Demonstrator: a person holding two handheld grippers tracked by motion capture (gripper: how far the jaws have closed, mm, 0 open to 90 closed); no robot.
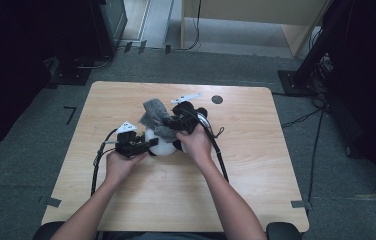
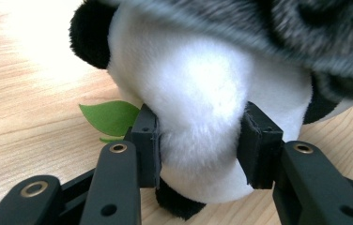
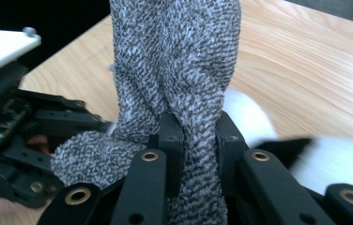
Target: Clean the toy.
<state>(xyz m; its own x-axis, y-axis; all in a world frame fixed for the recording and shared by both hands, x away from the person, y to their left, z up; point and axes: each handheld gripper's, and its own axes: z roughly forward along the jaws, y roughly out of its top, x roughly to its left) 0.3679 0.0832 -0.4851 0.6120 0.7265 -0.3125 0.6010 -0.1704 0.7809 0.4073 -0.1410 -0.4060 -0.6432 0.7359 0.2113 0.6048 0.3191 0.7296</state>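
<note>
A black-and-white plush panda [image 1: 165, 145] lies at the middle of the wooden table [image 1: 126, 95]. My left gripper [image 1: 148, 145] is shut on its white body [image 2: 198, 108], the pads pressing into the fur from both sides. A green felt leaf [image 2: 111, 117] pokes out beside the left pad. A grey knitted cloth [image 1: 155, 117] is draped over the panda from above. My right gripper [image 1: 168, 122] is shut on that grey cloth [image 3: 184, 75], which bunches between its pads and stands up above them. The left gripper's body [image 3: 5, 140] shows at the left of the right gripper view.
A small dark round hole [image 1: 217, 99] sits in the tabletop near its far edge. Cables [image 1: 96, 165] trail from both grippers toward the near edge. Bare table lies to the left, right and front of the hands. Grey carpet surrounds the table.
</note>
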